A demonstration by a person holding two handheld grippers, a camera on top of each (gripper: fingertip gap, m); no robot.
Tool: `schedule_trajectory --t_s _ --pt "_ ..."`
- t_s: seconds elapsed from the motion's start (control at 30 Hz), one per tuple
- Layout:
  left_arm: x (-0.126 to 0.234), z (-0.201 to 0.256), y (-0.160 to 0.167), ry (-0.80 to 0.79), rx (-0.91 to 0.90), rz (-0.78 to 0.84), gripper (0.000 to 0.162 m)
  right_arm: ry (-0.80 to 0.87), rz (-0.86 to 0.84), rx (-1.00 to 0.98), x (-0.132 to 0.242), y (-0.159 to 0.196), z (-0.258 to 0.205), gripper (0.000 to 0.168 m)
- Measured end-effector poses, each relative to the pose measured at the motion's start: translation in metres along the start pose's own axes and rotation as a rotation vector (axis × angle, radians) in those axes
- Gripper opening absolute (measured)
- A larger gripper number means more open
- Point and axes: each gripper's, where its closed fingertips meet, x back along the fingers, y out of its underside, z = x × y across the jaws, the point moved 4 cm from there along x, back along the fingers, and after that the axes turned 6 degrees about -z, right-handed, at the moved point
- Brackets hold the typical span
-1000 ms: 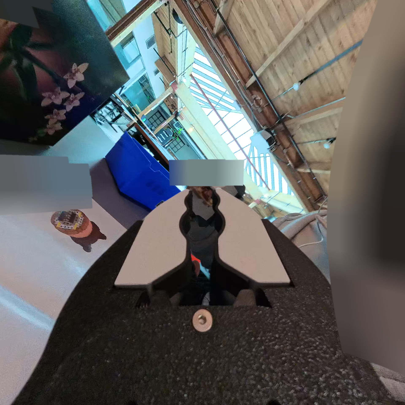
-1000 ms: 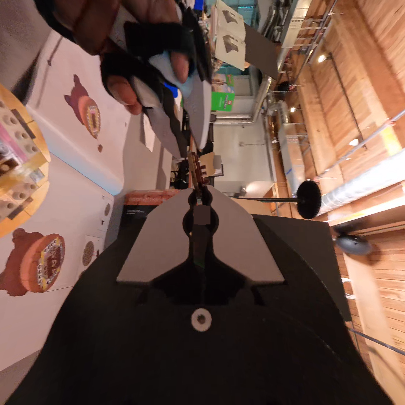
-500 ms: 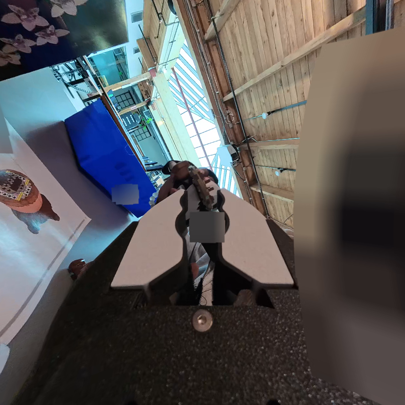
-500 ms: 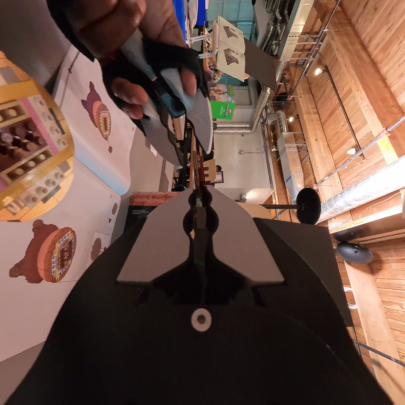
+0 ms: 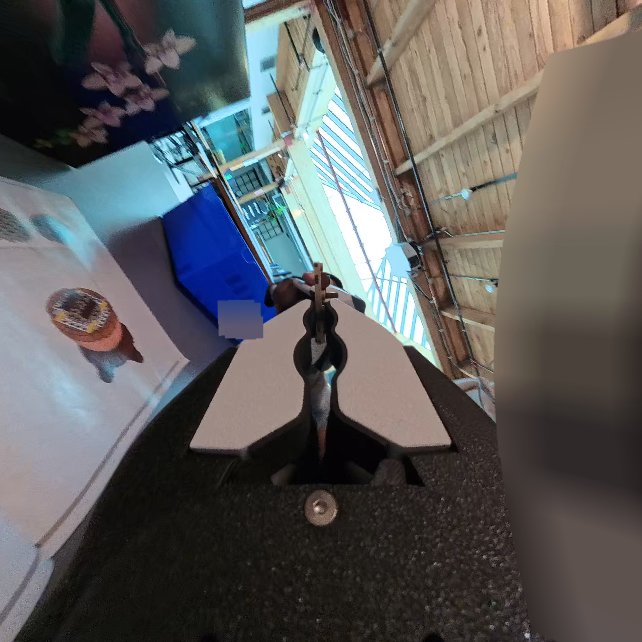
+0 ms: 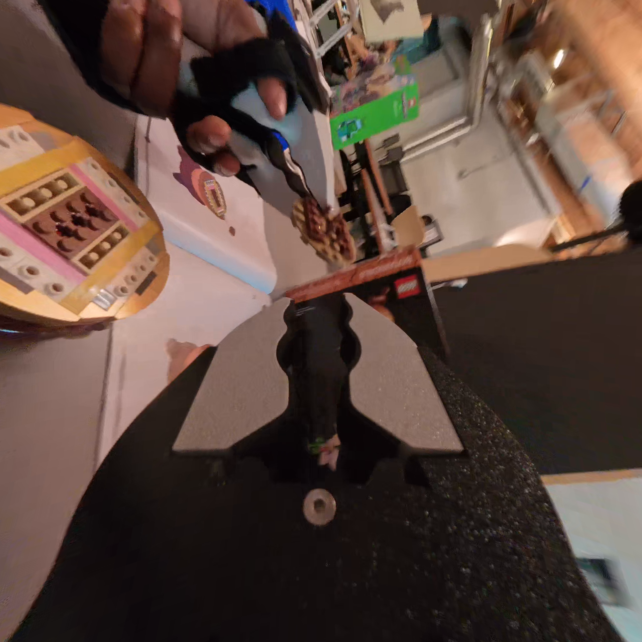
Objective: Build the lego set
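Note:
My left gripper (image 5: 319, 302) is shut on a small round tan and brown lego plate (image 5: 320, 288), seen edge-on between its fingertips. The right wrist view shows that gripper (image 6: 319, 205) from outside, held up by a gloved hand (image 6: 194, 69), with the studded round plate (image 6: 324, 232) hanging from its tips. My right gripper (image 6: 317, 299) is open and empty, below and apart from the plate. The open instruction booklet (image 5: 69, 399) lies under both grippers; its pages (image 6: 208, 295) show pictures of a round build.
A black lego box (image 6: 399, 288) stands beyond my right gripper, next to a black surface (image 6: 538, 347). A blue bin (image 5: 215, 250) and a dark box with flowers (image 5: 104, 69) stand past the booklet. A green box (image 6: 375, 111) is far behind.
My right gripper was shut on the same plate as the left; it has let go, opened and drawn back downward. The plate stays in my left gripper, which has turned.

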Motion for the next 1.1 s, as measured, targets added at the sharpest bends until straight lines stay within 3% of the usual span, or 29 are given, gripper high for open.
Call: schedule_trajectory --t_s 0.13,0.23,0.33,0.4,0.47,0.57,0.8,1.1 --pt "0.007 -0.011 -0.006 -0.118 -0.029 0.062 0.004 -0.184 -0.046 -0.414 0.005 0.024 -0.005 0.013" --pt "0.009 -0.020 -0.005 -0.165 -0.027 0.080 0.004 -0.363 -0.086 -0.849 0.004 0.034 -0.012 0.015" --pt "0.006 -0.025 -0.002 -0.146 0.007 0.081 0.003 -0.583 -0.005 -1.327 0.001 0.032 -0.018 0.013" --pt "0.004 -0.028 0.001 -0.136 0.025 0.076 0.003 -0.682 0.094 -1.545 0.002 0.032 -0.017 0.006" --pt "0.003 -0.030 0.002 -0.143 0.028 0.066 0.003 -0.668 0.077 -1.567 0.004 0.040 -0.020 0.004" --pt "0.003 -0.034 0.002 -0.171 0.018 0.059 0.003 -0.572 -0.101 -1.412 0.008 0.056 -0.028 0.009" --pt "0.010 -0.046 -0.006 -0.259 -0.007 0.084 0.004 -0.505 -0.255 -1.295 0.012 0.071 -0.044 0.012" --pt "0.016 -0.056 -0.007 -0.290 0.009 0.105 0.004 -0.493 -0.339 -1.217 0.008 0.077 -0.056 0.012"
